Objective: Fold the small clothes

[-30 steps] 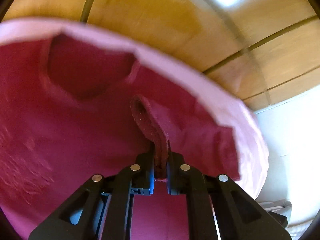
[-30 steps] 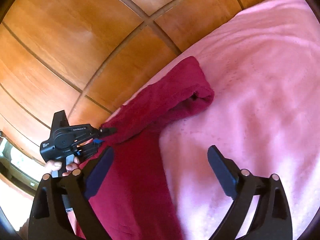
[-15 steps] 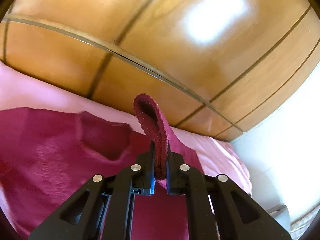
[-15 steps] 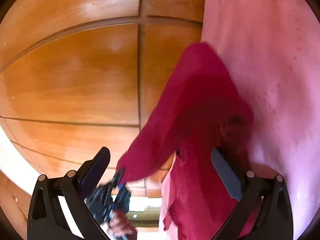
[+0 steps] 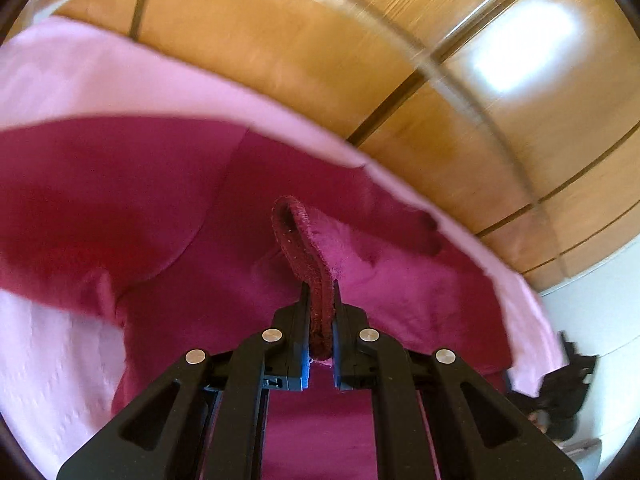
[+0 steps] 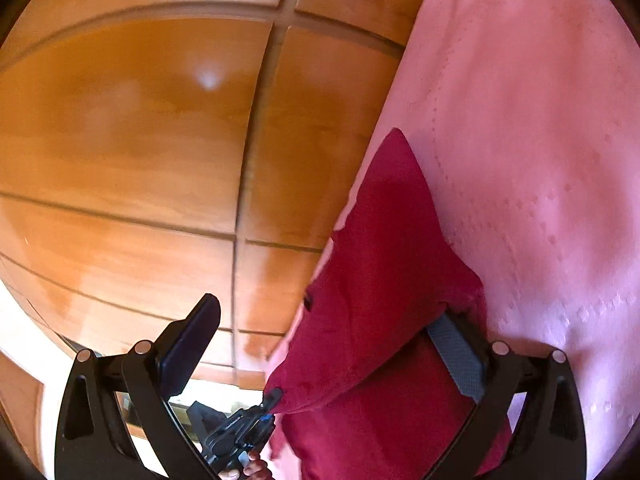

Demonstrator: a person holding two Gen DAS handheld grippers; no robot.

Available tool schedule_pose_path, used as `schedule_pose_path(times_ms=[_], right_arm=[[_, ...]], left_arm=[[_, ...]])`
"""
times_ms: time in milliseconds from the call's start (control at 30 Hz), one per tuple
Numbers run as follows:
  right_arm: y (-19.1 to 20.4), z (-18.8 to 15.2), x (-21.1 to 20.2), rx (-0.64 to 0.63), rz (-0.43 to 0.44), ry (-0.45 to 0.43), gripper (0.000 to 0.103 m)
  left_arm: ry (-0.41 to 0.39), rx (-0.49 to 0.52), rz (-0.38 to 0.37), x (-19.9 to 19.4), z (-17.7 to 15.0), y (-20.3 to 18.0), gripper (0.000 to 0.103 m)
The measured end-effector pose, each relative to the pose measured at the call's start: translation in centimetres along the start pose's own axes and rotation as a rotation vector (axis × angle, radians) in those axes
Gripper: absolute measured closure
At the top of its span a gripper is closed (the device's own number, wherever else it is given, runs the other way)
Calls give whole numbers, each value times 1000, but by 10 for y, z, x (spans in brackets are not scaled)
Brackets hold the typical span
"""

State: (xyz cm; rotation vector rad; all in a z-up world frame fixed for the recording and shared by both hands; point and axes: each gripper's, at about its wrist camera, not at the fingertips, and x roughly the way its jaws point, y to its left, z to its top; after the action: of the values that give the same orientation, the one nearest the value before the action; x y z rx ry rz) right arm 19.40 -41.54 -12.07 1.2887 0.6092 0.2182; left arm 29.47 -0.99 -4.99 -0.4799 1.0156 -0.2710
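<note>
A dark red garment (image 5: 120, 200) lies spread on a pink bedsheet (image 5: 60, 360). My left gripper (image 5: 320, 320) is shut on a thick folded edge of it, which loops up out of the jaws. In the right wrist view the garment (image 6: 380, 280) hangs as a lifted fold along the bed's edge. The left gripper (image 6: 272, 398) pinches its lower corner there, with a person's fingers (image 6: 252, 470) below it. My right gripper (image 6: 324, 350) stands wide open. The cloth drapes against its right finger (image 6: 460, 356) while the left finger (image 6: 188, 344) is bare.
Glossy wooden wardrobe panels (image 5: 320, 40) rise right behind the bed and fill the left of the right wrist view (image 6: 120, 140). The pink sheet (image 6: 540, 160) stretches away to the right. A white wall (image 5: 600, 312) and a blurred dark shape (image 5: 568, 384) sit at the far right.
The left gripper has carried the pinched edge sideways over the garment, its view swinging from the wardrobe back down to the bed. The right gripper rolled and closed in until the cloth met its right finger.
</note>
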Motion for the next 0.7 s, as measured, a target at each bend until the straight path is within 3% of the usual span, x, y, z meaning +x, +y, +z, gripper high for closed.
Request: schedule_pose_path(times_ms=[100,200,367,467,567,700], right_arm=[[14,-13,-1,-108,-116,73,2],[43,-31,-5,-305,-223,150,2],[94,-55,12,-619,-342,131,2],[95,-58,46,-686,-427,135,3],[76,-65,82,-736,-571,174,7],[64,-86,102,-845,-683,155,7]], left_arm=[[24,15,33,13,-7,3,96],[16,24,32,16,-7,1,96],[-28,85,46,7,-2,-7,96],[-73,110,44,-3,4,-12,96],[-88,141,88,-3,6,-12,96],[-24,152,172,22,5,-3,94]])
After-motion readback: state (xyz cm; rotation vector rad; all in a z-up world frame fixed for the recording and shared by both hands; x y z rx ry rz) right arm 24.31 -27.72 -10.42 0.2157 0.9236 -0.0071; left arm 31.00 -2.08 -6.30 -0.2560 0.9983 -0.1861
